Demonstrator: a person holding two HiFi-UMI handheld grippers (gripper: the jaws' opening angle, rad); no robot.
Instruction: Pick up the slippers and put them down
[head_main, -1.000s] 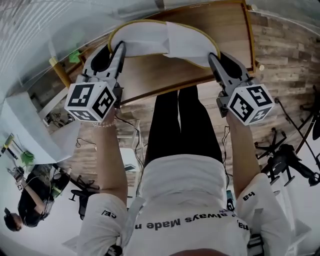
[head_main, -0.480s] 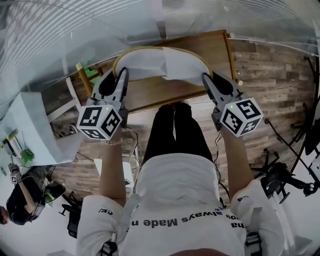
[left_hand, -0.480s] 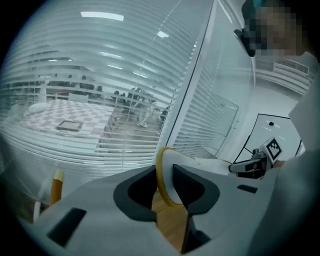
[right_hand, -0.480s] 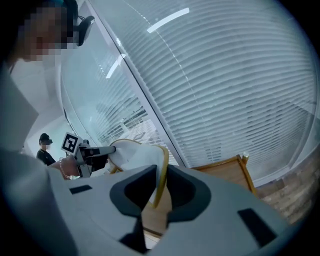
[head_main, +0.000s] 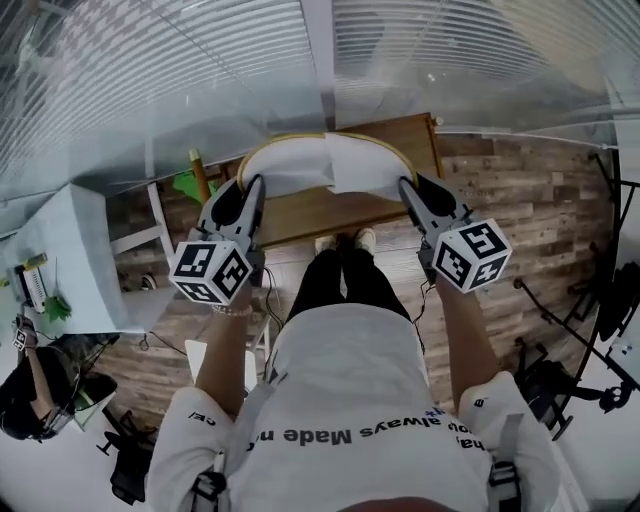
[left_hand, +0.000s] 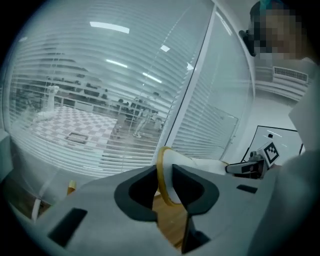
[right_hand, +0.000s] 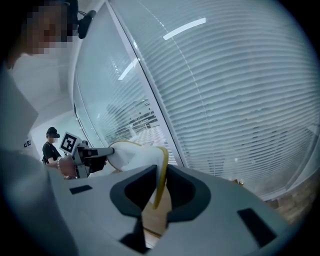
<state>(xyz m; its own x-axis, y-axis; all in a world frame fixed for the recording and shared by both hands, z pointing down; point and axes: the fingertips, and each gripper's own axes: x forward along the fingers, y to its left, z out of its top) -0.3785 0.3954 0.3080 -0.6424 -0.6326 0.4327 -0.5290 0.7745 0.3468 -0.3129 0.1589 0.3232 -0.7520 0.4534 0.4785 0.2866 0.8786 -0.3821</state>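
Note:
A pair of white slippers with yellow trim hangs in the air between my two grippers, above a wooden table (head_main: 330, 212). My left gripper (head_main: 252, 186) is shut on the rim of the left slipper (head_main: 285, 166). Its jaws have just been closing further, with the yellow edge (left_hand: 161, 172) pinched between them. My right gripper (head_main: 406, 187) is shut on the rim of the right slipper (head_main: 365, 160). In the right gripper view the yellow rim (right_hand: 161, 172) stands between the pads, with the left gripper (right_hand: 89, 153) at the far end.
A glass wall with blinds (head_main: 200, 70) stands behind the table. A green stool (head_main: 193, 184) and a white desk (head_main: 60, 260) are at the left, a seated person (head_main: 30, 395) at the lower left, and tripods (head_main: 590, 340) on the wooden floor at the right.
Both grippers have risen together with the slippers held between them. The table now lies farther below and looks smaller.

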